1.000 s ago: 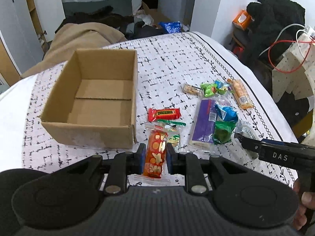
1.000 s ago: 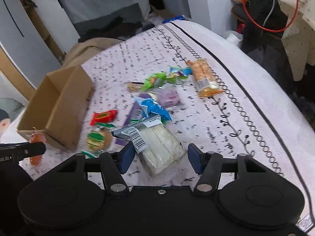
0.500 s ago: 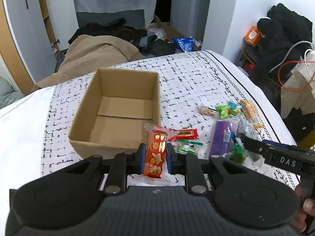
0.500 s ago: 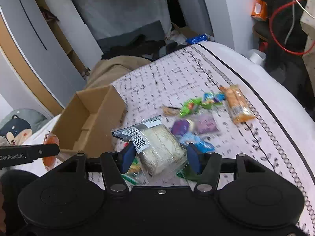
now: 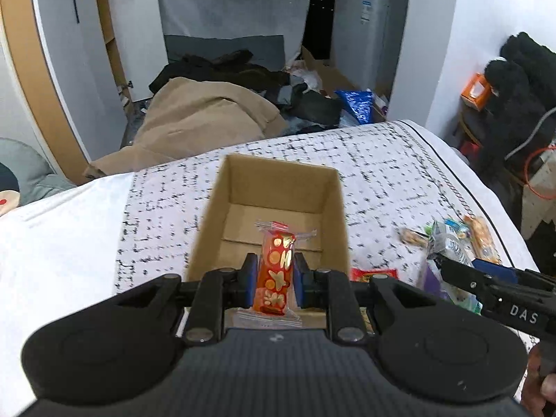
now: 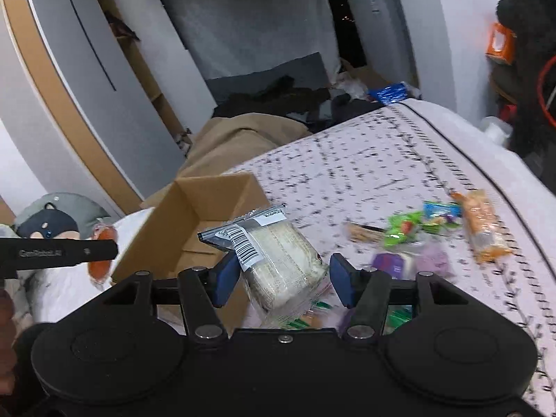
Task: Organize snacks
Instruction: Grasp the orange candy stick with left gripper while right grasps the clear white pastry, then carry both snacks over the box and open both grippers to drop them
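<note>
L gripper [image 5: 274, 283] is pinching the red snack bar [image 5: 274, 274] between its blue pads, bar standing lengthwise along the fingers, its clear top seal poking up past the tips. It hangs over the near wall of the open cardboard box [image 5: 333, 208], which sits on the speckled bedspread [image 5: 382, 173] toward the left side of the bed; box floor looks bare.

R gripper [image 6: 285, 276] is pinching a clear-wrapped sandwich pack [image 6: 278, 260], barcode label facing up-left. Left pad touches the pack near the barcode; right pad looks slightly off the wrapper, so grip there is hard to tell for sure. It's held off the bed just right of the box's near right corner.

From the left view the R gripper comes in low from the right edge, fingers pointing left toward the box, w/ part of a hand [image 5: 542, 385] at the bottom right corner.

Other snacks stay loose on the bedspread right of the box: red packet [image 5: 373, 274], green wrappers [image 6: 399, 231], orange cracker pack [image 6: 483, 227] near the bed's right edge.
</note>
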### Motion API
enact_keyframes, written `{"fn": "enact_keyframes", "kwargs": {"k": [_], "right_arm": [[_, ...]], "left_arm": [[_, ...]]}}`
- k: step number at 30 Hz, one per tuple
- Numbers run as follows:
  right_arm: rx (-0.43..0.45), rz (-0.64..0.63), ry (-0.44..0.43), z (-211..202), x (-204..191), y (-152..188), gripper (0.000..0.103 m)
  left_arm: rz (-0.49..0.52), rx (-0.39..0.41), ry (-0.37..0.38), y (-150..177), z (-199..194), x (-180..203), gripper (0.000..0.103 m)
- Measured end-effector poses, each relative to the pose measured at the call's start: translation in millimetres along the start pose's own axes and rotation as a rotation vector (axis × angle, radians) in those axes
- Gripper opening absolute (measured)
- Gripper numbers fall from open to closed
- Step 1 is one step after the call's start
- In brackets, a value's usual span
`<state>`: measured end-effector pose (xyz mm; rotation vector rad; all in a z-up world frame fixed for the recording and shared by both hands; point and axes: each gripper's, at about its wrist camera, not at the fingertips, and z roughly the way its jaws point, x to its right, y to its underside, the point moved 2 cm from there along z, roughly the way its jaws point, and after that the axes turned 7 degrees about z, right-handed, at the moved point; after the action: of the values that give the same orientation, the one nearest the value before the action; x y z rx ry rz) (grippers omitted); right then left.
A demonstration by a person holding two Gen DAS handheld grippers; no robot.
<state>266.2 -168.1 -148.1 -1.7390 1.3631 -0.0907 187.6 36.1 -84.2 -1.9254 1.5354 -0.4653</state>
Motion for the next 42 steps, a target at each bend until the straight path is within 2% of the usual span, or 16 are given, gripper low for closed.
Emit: {"fn": "enact_keyframes", "kwargs": {"k": [11,23,26,29,30,31,32,34,36,42], "right_arm": [[0.024,-0.033,-0.062,36.9,-37.7,-10.1,0.055],[0.014,-0.060,-0.114,66.5,-60.8,-7.4,0.056],[0.034,-0.074,-0.114,67.0,-62.6,-4.5,0.061],[0.032,-0.076,-0.106,67.3,-62.1,-3.1,0.065],[0.040,-0.072,-0.111,64.3,-61.2,-3.6,0.068],[0.050,-0.068,-0.111,62.3,-61.7,-5.1,0.075],[0.055,-0.066,-0.109,60.6,-61.9,-6.0,0.081],[0.058,-0.067,-0.103,57.5,-61.9,-7.8,0.083],[0.056,-0.065,-0.093,53.5,-62.1,-7.8,0.083],[0.084,-0.082,-0.025,36.6,-63.5,-9.6,0.097]], "left_arm": [[-0.014,-0.032,-0.012,-10.2,33.2,-31.8,0.021],[-0.016,-0.076,-0.003,-16.4,65.2,-35.2,0.022],[-0.019,-0.070,-0.030,-18.9,63.3,-35.7,0.026],[-0.034,-0.097,-0.026,-21.4,64.2,-38.2,0.040],[-0.041,-0.103,-0.025,-21.4,63.1,-39.0,0.046],[-0.044,-0.103,-0.027,-20.7,60.6,-39.2,0.054],[-0.042,-0.099,-0.031,-20.3,58.9,-39.0,0.058],[-0.023,-0.087,-0.050,-18.6,53.3,-37.5,0.073],[-0.008,-0.078,-0.061,-17.3,47.6,-37.6,0.078],[-0.021,-0.073,-0.045,-16.8,25.7,-42.7,0.084]]}}
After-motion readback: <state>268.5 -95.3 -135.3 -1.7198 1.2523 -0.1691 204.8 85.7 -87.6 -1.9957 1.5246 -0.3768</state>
